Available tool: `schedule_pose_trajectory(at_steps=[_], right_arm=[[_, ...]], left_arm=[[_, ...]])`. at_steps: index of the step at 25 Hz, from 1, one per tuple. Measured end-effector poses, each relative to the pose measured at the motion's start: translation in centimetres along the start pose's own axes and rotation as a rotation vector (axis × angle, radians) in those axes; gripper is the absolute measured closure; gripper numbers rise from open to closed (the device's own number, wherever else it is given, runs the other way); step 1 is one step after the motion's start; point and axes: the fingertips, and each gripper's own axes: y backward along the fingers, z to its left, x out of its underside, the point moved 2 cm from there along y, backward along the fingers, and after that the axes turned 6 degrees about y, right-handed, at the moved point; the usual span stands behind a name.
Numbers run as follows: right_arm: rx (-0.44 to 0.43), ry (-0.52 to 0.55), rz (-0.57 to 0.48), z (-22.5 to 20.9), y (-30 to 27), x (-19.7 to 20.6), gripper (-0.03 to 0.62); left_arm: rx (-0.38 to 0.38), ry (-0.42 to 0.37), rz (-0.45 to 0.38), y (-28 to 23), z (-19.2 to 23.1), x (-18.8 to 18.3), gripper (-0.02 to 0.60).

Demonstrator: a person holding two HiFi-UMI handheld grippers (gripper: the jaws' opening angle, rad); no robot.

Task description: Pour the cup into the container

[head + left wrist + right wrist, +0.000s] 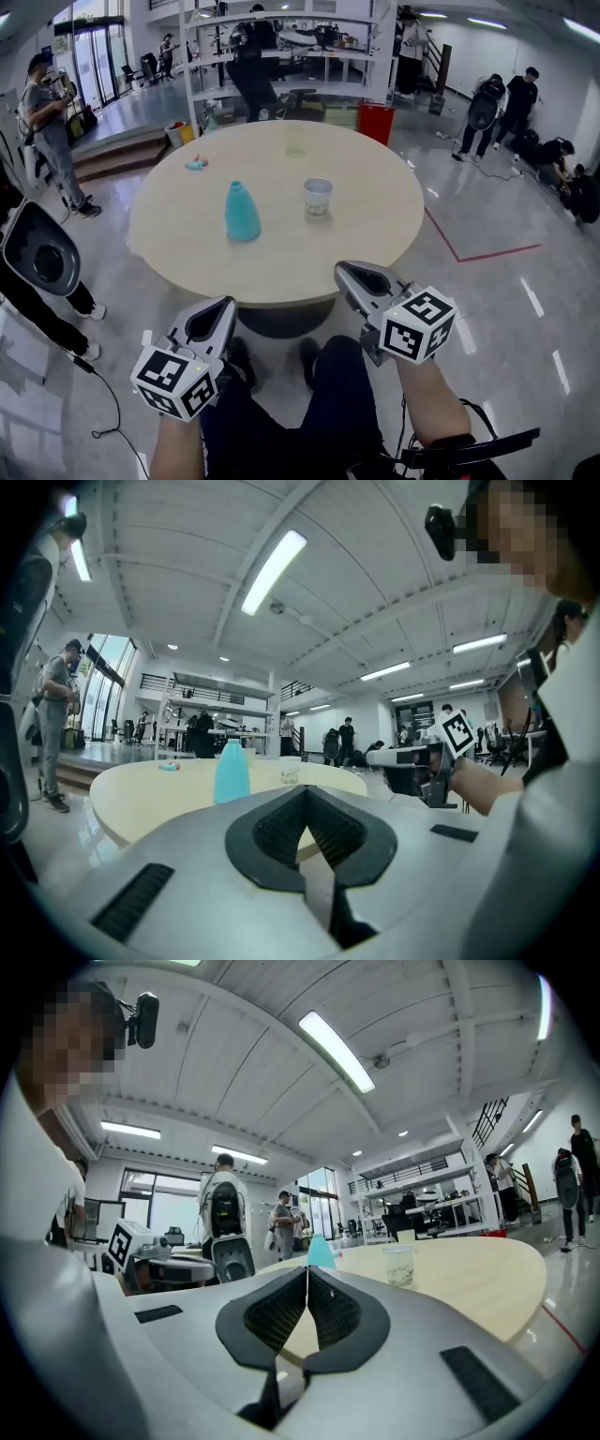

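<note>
Head view first: we hold both tools low over our lap, short of the near edge of the round wooden table (187, 272), neither one touching anything on it. Our left gripper (226, 304) sits at the lower left and our right gripper (343, 271) at the lower right, each pointing level toward the tabletop.

The cup (318, 197) stands upright near the middle of the table, clear plastic with something pale in its lower part. The container (242, 212) – a teal, bottle-shaped vessel with a narrow neck – stands upright just to its left, apart from it. A small blue object (196, 164) lies farther back on the left of the table, and a red bin (376, 123) stands on the floor behind the far rim.

Left gripper view: our left gripper (307, 789) has its ribbed pads brought together at the tips, nothing caught between them – the container (232, 772) and cup (290, 772) stand well beyond.

Right gripper view: our right gripper (307, 1269) is likewise closed tip to tip and empty, with the cup (398, 1266) ahead on the table to the right of its tips.
</note>
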Motion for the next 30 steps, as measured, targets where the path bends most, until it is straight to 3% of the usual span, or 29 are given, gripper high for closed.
schedule_pose_trajectory(at_steps=[15,30], right_arm=[[0.036,0.002,0.007,16.0,17.7,0.4,0.583],[0.047,-0.025,0.029,31.5,29.5,1.1,0.583]], left_arm=[[0.039,0.016,0.033,17.3,-13.8,4.3,0.58],[0.022,0.031,0.04,34.2,-21.6,7.7,0.58]])
